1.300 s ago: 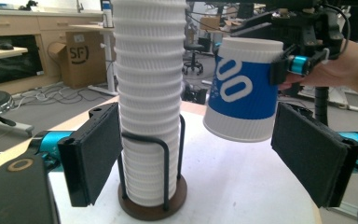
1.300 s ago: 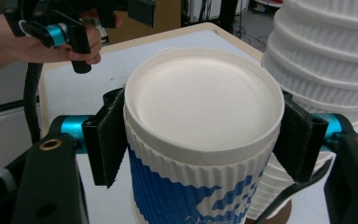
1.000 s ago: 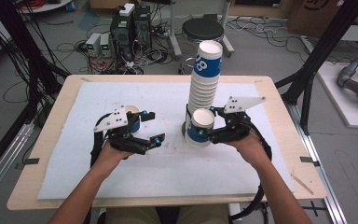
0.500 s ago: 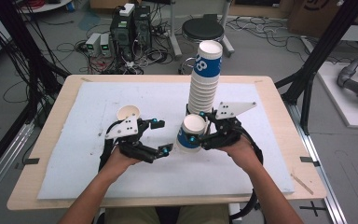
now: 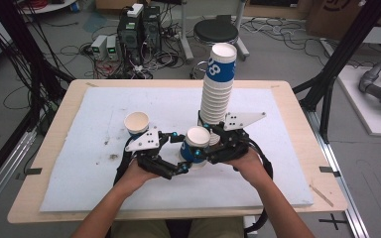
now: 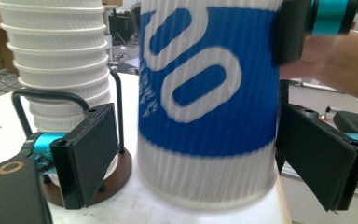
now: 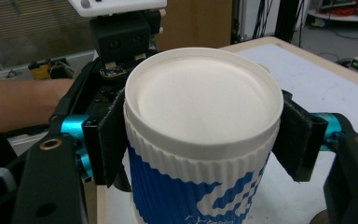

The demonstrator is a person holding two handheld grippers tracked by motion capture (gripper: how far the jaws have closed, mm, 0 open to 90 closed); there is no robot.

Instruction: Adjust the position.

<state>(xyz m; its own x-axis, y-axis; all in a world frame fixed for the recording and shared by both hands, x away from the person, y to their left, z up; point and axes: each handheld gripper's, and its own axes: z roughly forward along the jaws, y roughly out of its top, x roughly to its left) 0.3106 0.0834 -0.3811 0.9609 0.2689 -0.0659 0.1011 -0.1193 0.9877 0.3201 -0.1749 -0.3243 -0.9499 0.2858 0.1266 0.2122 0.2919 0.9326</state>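
person's forearms came in over the near edge of the surface (image 5: pixel 54 198), a pale wooden top with a white mat laid over most of it.

left hand-held gripper (image 5: pixel 182 154) lay low over the mat, just left of centre. its jaws had just been opening. in the left gripper view they stood wide, one either side of the blue-and-white cup (image 6: pixel 208 100), both pads clear of the ribbed wall.

right hand-held gripper (image 5: pixel 204 148) was clamped on the same cup (image 5: pixel 195 144) from the right. in the right gripper view both pads pressed its ribbed sides just under the rim, and the cup (image 7: pixel 200 135) stood upright, mouth open and empty inside. whether its base rested on the mat or hung just above it, could not tell.

second cup (image 5: pixel 137 124) stood alone on the mat, behind the left hand-held gripper, upright and open.

just beyond the held cup rose the tall stack of cups (image 5: pixel 217 87), white ribbed with a blue-printed one on top. the left gripper view showed the stack (image 6: pixel 60 60) seated on a round brown base (image 6: pixel 116 179) with a dark wire loop.

farther off, on the floor past the surface: a black stool (image 5: pixel 216 32), computer boxes (image 5: pixel 138 25), loose cables.
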